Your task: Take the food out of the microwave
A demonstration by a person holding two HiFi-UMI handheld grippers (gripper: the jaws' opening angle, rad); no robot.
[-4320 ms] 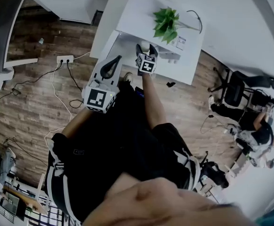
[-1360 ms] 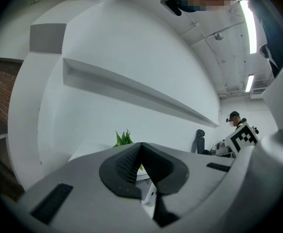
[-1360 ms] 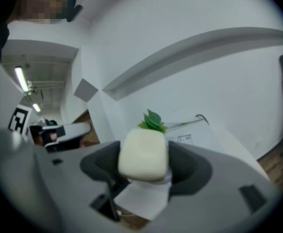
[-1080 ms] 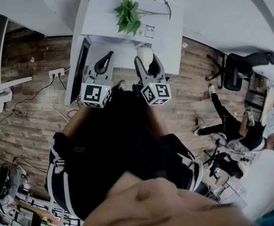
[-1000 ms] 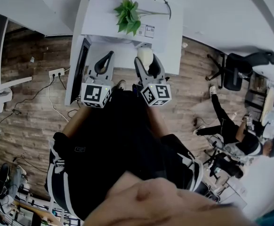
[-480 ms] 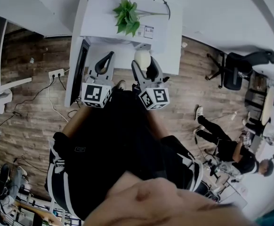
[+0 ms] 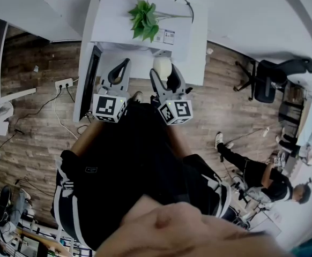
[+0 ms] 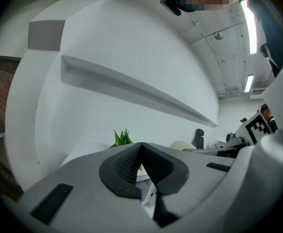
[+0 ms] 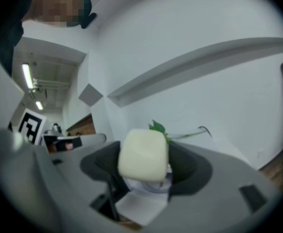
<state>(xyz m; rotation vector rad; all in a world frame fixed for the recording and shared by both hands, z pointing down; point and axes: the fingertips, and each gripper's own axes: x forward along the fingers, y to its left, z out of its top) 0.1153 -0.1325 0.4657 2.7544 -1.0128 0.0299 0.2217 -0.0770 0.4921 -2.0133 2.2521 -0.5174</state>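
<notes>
In the head view, my right gripper (image 7: 164,71) is shut on a pale, rounded piece of food (image 7: 162,66), held in front of the white microwave (image 7: 145,36). The microwave's dark door (image 7: 89,82) stands open at the left. In the right gripper view, the cream food (image 9: 142,154) fills the gap between the dark pads (image 9: 192,166). My left gripper (image 7: 119,69) hangs beside it, to the left, shut with nothing in it. In the left gripper view, its pads (image 8: 127,164) meet at the tip.
A green plant (image 7: 144,17) and a black cable (image 7: 184,7) sit on the white top. A power strip (image 7: 65,83) with cords lies on the wooden floor at the left. At the right are an office chair (image 7: 268,79) and a person (image 7: 258,175).
Since 4.3 s ago my right gripper has drawn back from the microwave with the food. Over the last second it has shifted slightly left. The person at the right has moved.
</notes>
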